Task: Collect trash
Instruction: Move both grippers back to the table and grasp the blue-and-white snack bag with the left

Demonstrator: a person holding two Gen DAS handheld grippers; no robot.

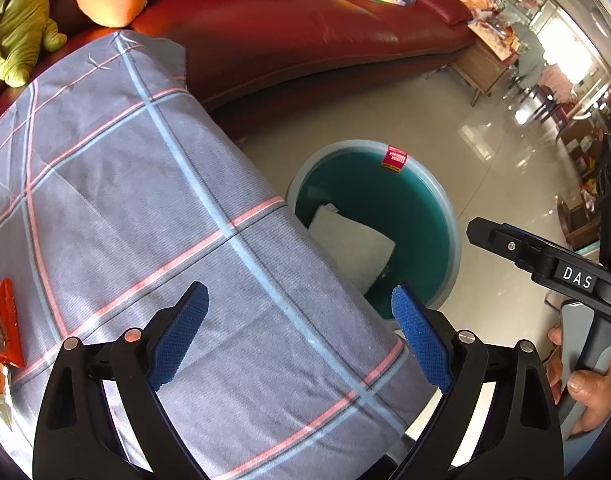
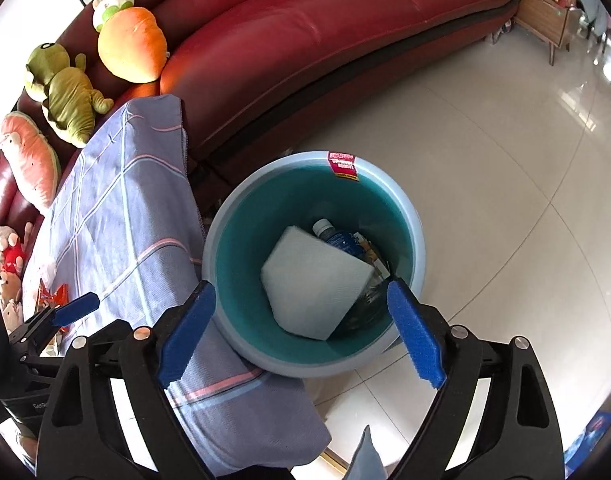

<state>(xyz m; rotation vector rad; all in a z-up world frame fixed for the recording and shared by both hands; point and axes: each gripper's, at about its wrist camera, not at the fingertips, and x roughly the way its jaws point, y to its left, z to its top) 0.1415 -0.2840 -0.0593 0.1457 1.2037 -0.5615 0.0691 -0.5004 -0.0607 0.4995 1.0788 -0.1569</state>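
Now | round plastic bin (image 2: 221,236) (quilted paper napkin (image 2: 317,280) inside) | both jaws wide open, empty

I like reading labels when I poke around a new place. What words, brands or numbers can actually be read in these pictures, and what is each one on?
"DAS": white letters on the black body of the right gripper, seen from the left wrist.
Red and yellow sticker on the bin rim: printed, too blurred to read.
Orange snack wrapper on the checked cloth: lettering unreadable.
Bottle in the bin: label too small.
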